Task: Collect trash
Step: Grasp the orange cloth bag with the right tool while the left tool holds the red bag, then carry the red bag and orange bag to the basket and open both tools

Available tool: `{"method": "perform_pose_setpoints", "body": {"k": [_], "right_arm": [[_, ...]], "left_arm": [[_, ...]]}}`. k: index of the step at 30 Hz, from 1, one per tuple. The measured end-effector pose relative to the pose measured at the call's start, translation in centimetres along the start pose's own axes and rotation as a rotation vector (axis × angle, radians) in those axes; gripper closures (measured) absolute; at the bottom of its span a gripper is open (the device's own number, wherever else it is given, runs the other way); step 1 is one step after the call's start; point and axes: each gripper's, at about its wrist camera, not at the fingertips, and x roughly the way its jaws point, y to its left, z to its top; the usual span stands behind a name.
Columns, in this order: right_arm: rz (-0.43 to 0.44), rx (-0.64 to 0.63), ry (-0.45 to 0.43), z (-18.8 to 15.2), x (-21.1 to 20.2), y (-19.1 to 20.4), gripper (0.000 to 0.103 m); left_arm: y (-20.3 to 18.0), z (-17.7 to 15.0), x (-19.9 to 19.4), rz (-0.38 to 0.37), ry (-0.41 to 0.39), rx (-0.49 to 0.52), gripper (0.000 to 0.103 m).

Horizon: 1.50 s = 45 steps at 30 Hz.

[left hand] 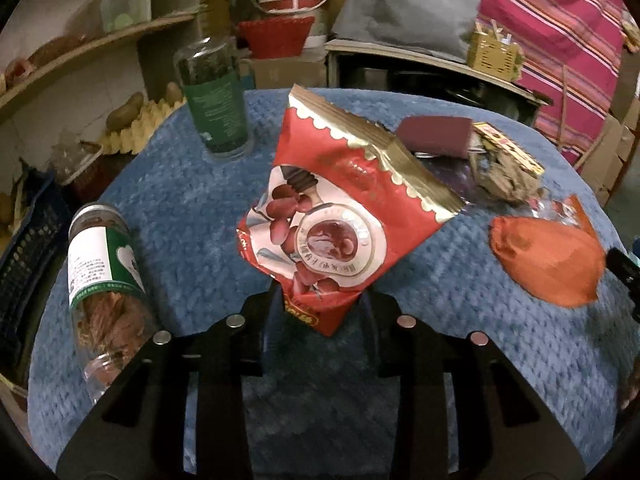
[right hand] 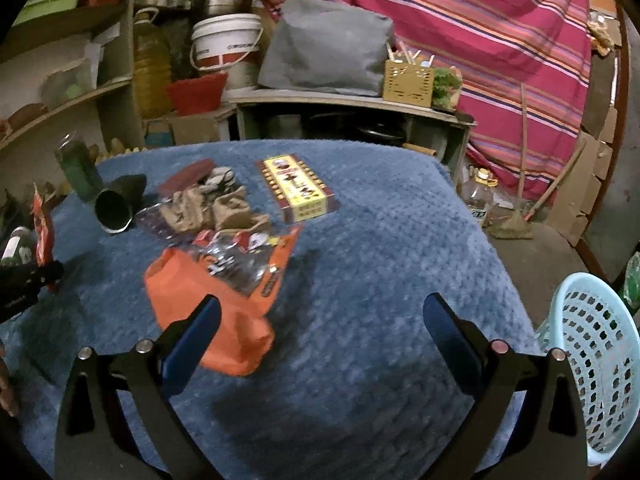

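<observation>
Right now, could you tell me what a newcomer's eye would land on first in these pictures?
The red snack bag stands out first, pinched at its lower corner in the left hand-held gripper and lifted above the blue table cover. Next comes the orange wrapper lying on the cover just ahead of the right hand-held gripper, whose jaws stand wide with nothing between them. A pale blue basket waits at the table's right edge.
</observation>
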Motion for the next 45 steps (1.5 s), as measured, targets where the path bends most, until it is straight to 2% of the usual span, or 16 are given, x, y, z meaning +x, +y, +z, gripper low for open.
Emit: {"method": "perform_pose_setpoints", "body": {"k": [4, 6, 8, 9, 11, 13, 14, 15, 17, 18, 22, 29, 38, 45], "right_arm": [[0.011, -0.026, 0.033, -0.3, 0.6, 1.0, 0.005], [0.021, -0.033, 0.050, -0.3, 1.0, 1.4, 0.010], [0.041, -0.025, 0.069, -0.3, 1.4, 1.5, 0.027], [0.062, -0.014, 0.082, -0.2, 1.6, 1.5, 0.030], [0.101, 0.002, 0.106, -0.3, 2.1, 1.7, 0.053], [0.142, 0.001, 0.119, -0.4, 2.2, 2.1, 0.069], [0.152, -0.002, 0.119, -0.4, 2.1, 2.3, 0.071], [0.166, -0.007, 0.112, -0.5, 1.9, 2.5, 0.079], [0.203, -0.003, 0.095, -0.4, 1.2, 2.6, 0.086], [0.213, 0.001, 0.087, -0.3, 0.9, 2.6, 0.093], [0.238, 0.002, 0.045, 0.0, -0.7, 2.2, 0.098], [0.238, -0.011, -0.011, 0.2, -3.6, 1.0, 0.099], [0.257, 0.073, -0.093, 0.6, -7.1, -3.6, 0.100], [0.235, 0.135, -0.138, 0.4, -9.2, -7.5, 0.100]], "left_arm": [[-0.7, -0.2, -1.1, -0.001, -0.021, 0.035, 0.071], [-0.7, -0.2, -1.5, -0.007, -0.028, 0.031, 0.071], [-0.6, -0.1, -2.0, -0.007, -0.035, 0.027, 0.071], [-0.4, -0.1, -2.1, -0.008, -0.037, 0.025, 0.071], [-0.1, -0.1, -2.4, -0.007, -0.039, 0.020, 0.071], [0.1, -0.1, -2.8, -0.004, -0.045, 0.019, 0.071], [0.2, -0.1, -3.0, -0.003, -0.049, 0.019, 0.071], [0.4, -0.1, -3.3, -0.003, -0.055, 0.017, 0.071], [0.7, -0.1, -3.7, -0.003, -0.065, 0.016, 0.071], [0.8, -0.1, -4.0, -0.003, -0.069, 0.014, 0.071], [1.1, -0.2, -4.6, 0.000, -0.076, 0.009, 0.071], [0.6, -0.3, -5.9, -0.001, -0.097, 0.014, 0.071], [-1.9, -0.2, -6.9, -0.026, -0.116, 0.050, 0.071], [-4.6, 0.3, -7.8, -0.064, -0.132, 0.065, 0.071]]}}
